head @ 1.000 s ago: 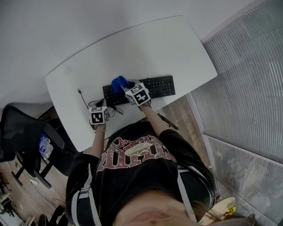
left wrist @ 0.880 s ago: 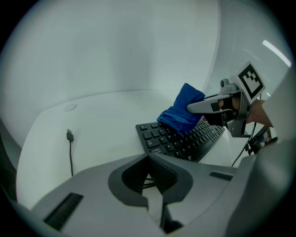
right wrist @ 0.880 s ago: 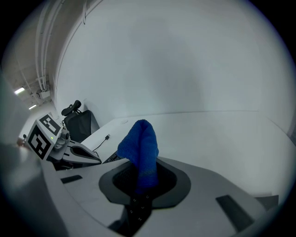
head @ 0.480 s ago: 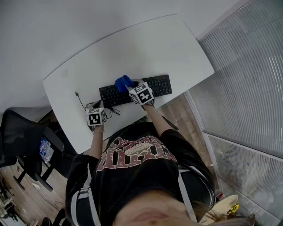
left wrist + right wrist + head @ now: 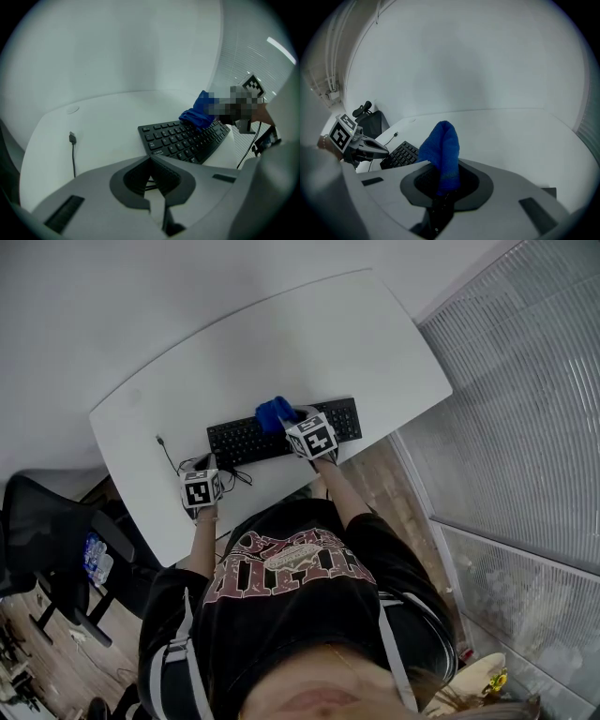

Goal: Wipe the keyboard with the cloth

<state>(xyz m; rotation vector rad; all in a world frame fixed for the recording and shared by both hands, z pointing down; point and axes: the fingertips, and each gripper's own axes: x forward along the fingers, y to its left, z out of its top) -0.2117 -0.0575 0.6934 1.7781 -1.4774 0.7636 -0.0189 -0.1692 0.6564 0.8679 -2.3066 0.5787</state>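
I've got the keyboard point(image 5: 246, 441) lying long-axis across the white desk point(image 5: 375, 343), parallel to its near edge. My right gripper point(image 5: 443, 185) is clamped on the blue cloth point(image 5: 442, 145), down on the keys right of centre; the cloth hides what's beneath. My left gripper point(image 5: 150, 161) is pressed together, empty, beside the cable point(image 5: 73, 154).

Bright blue cloth point(image 5: 275, 412), black keyboard point(image 5: 242, 440), white table point(image 5: 309, 343). The grey left gripper point(image 5: 207, 465) and right gripper point(image 5: 292, 421) carry cubes with black-and-white square markers.
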